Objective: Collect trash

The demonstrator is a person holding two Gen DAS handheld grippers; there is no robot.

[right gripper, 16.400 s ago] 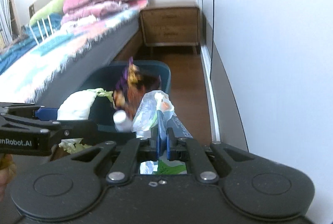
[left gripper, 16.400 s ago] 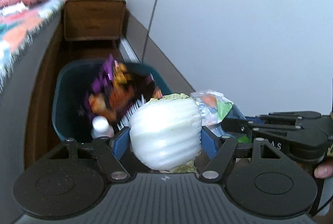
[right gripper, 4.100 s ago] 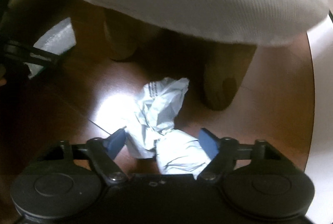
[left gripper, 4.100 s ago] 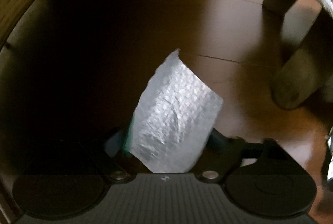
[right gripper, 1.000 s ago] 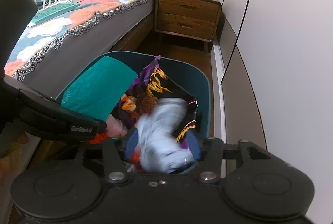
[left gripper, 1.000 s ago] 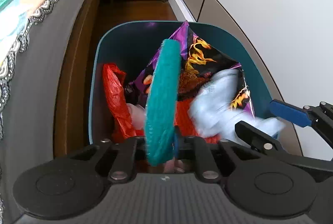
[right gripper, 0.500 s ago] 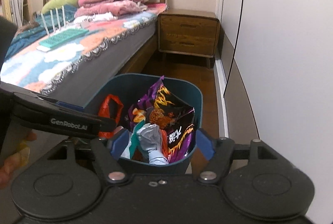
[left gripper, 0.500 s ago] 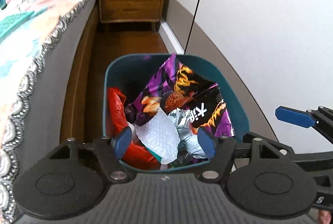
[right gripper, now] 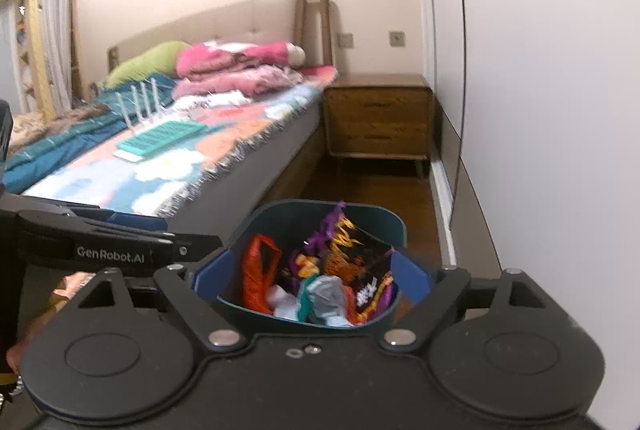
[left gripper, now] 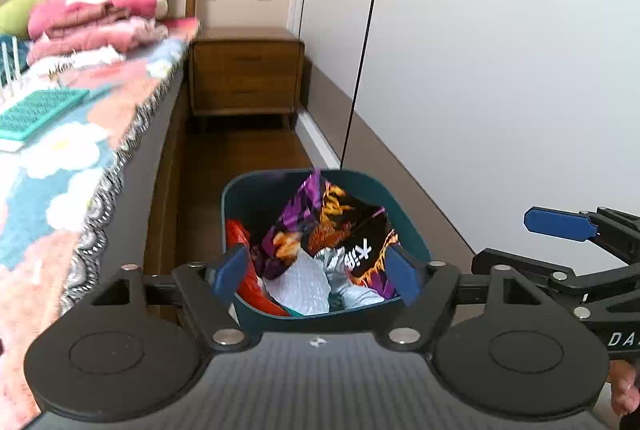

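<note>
Inside teal bin (left gripper: 404,222), purple snack bag (left gripper: 320,230).

The bin (left gripper: 404,218) looks like smooth matt teal plastic, and the snack bag (left gripper: 332,230) inside is glossy printed foil. The nightstand (left gripper: 246,74) and floor (left gripper: 244,154) are polished brown wood.

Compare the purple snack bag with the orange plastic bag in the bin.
The purple snack bag is printed with flames and lettering; the orange plastic bag is plain. The snack bag pokes above the rim of the teal bin; the orange bag stays below it, against the bin's bed-side wall. Both stand crumpled among the trash.
</note>
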